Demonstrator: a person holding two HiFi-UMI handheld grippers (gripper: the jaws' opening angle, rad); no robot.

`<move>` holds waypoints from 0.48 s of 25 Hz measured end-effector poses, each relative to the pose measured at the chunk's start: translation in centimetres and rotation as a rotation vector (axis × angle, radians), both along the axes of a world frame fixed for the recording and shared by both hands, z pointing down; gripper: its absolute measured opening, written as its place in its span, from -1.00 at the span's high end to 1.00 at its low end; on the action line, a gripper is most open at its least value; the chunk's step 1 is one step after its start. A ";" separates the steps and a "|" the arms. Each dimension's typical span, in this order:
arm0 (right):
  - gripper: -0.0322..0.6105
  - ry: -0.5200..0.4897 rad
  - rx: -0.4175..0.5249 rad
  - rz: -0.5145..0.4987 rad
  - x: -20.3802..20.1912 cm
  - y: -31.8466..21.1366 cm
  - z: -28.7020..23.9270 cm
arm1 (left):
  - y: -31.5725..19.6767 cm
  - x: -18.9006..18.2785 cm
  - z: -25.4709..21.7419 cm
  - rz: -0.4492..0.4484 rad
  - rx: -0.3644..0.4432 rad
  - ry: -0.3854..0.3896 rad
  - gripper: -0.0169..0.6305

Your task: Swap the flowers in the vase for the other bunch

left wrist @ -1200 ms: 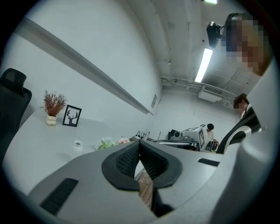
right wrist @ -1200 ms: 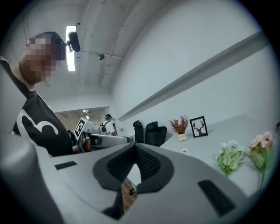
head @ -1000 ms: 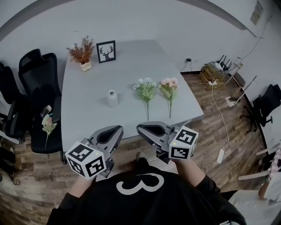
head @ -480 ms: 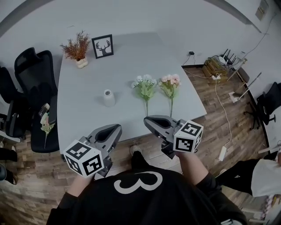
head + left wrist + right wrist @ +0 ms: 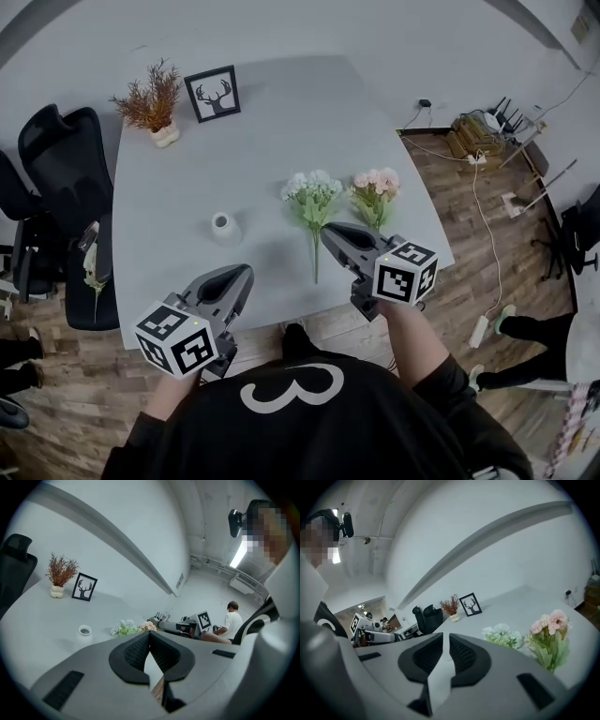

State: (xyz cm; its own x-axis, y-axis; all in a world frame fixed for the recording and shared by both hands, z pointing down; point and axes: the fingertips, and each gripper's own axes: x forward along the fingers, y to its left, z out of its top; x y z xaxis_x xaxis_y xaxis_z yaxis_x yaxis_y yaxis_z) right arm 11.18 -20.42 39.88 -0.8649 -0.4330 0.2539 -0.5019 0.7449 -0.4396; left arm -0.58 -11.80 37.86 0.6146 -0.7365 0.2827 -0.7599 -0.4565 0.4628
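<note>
A small white vase (image 5: 223,227) stands empty on the grey table (image 5: 281,112). To its right lie a white-and-green bunch (image 5: 312,192) and a pink bunch (image 5: 377,187), stems toward me. My right gripper (image 5: 330,232) hovers over the table's near edge between the two stems. Its jaws are just opening, a thin slit with nothing in it. My left gripper (image 5: 242,274) is shut and empty at the table's near edge, below the vase. The left gripper view shows the vase (image 5: 85,632) and flowers (image 5: 125,629) ahead. The right gripper view shows both bunches (image 5: 502,636) (image 5: 548,630) close by.
A dried plant in a pot (image 5: 150,101) and a framed deer picture (image 5: 212,92) stand at the table's far left. Black office chairs (image 5: 56,159) are left of the table, one with a flower stem (image 5: 92,272) on it. Cables and boxes (image 5: 483,131) lie on the floor at right.
Both grippers have moved forward toward the table. The right one went further and now reaches over the table edge by the flower stems.
</note>
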 end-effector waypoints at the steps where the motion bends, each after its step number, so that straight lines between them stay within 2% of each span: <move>1: 0.74 0.012 -0.007 0.009 0.1 -1.2 0.5 | -0.8 0.0 0.3 -0.003 -0.008 0.001 0.91; 2: 0.64 0.026 -0.015 0.019 0.3 -2.3 1.1 | -1.5 0.0 0.6 -0.005 -0.015 0.004 0.91; 4: 0.58 0.060 -0.028 0.042 0.5 -4.4 2.4 | -2.8 -0.1 1.2 -0.010 -0.028 0.015 0.91; 10: 0.05 0.177 -0.078 0.107 0.8 -9.3 6.5 | -5.9 -0.9 2.5 -0.038 -0.062 0.031 0.91; 12: -0.07 0.203 -0.115 0.128 1.0 -10.5 8.1 | -6.5 -1.0 2.8 -0.040 -0.066 0.038 0.91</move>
State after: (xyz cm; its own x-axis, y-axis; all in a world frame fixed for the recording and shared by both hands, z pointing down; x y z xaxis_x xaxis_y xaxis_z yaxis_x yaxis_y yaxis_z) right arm 12.16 -30.96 48.02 -0.7311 -0.4938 0.4708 -0.6755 0.6206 -0.3981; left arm -1.57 -18.33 40.62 0.5965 -0.7409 0.3087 -0.7582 -0.3940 0.5195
